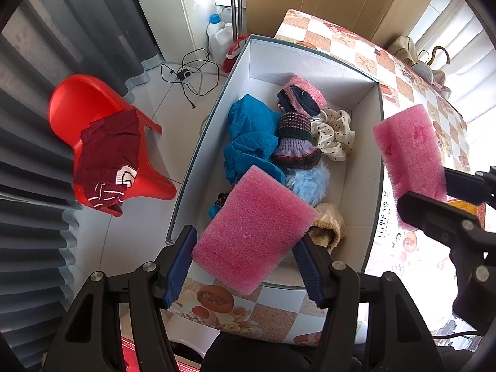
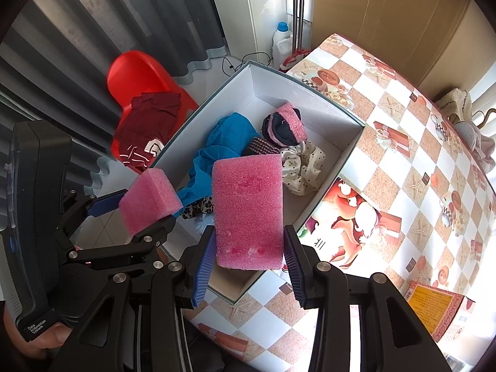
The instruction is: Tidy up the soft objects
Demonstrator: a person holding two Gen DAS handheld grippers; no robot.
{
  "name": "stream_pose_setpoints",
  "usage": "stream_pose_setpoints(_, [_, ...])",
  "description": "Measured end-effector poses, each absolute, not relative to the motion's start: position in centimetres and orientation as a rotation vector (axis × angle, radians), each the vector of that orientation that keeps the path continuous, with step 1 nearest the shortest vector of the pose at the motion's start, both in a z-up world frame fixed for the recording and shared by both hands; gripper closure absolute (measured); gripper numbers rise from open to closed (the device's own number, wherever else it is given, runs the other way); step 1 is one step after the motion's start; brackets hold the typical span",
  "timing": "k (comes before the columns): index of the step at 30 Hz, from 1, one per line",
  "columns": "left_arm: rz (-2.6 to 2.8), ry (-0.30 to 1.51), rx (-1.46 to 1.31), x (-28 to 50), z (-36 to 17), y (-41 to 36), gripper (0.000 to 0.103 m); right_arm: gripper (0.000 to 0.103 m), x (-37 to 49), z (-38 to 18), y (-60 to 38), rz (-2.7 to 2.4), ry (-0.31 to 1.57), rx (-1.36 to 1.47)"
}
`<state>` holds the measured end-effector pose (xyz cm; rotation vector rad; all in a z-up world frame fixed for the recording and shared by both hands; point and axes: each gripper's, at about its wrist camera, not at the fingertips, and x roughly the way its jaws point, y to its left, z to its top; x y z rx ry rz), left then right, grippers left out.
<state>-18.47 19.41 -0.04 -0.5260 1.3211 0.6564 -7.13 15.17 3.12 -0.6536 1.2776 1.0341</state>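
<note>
My left gripper (image 1: 245, 238) is shut on a pink foam block (image 1: 254, 229), held tilted above the near end of a white open box (image 1: 310, 62). To its right, my right gripper (image 1: 434, 192) is shut on a second pink foam block (image 1: 409, 152) over the box's right wall. In the right wrist view this right gripper (image 2: 250, 232) clamps its foam block (image 2: 248, 210) upright, with the left gripper (image 2: 136, 217) and its block (image 2: 148, 200) at the left. Inside the box (image 2: 294, 93) lie a blue cloth (image 1: 248, 130), a knit hat (image 1: 296, 142), a dotted scrunchie (image 1: 333, 133) and other soft items.
The box stands on a table with a chequered cloth (image 2: 403, 155). A red chair (image 1: 77, 99) with maroon clothing stands on the floor at the left, beside cables (image 1: 192, 74) and bottles (image 1: 217, 31). A yellow packet (image 2: 434, 307) lies on the table's near right.
</note>
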Motion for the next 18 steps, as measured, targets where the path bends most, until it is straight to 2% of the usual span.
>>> stream_pose_setpoints(18, [0.648, 1.344, -0.511, -19.11, -0.58, 18.48, 0.037, 0.059, -7.38, 2.8, 14.94, 1.039, 1.296, -0.656])
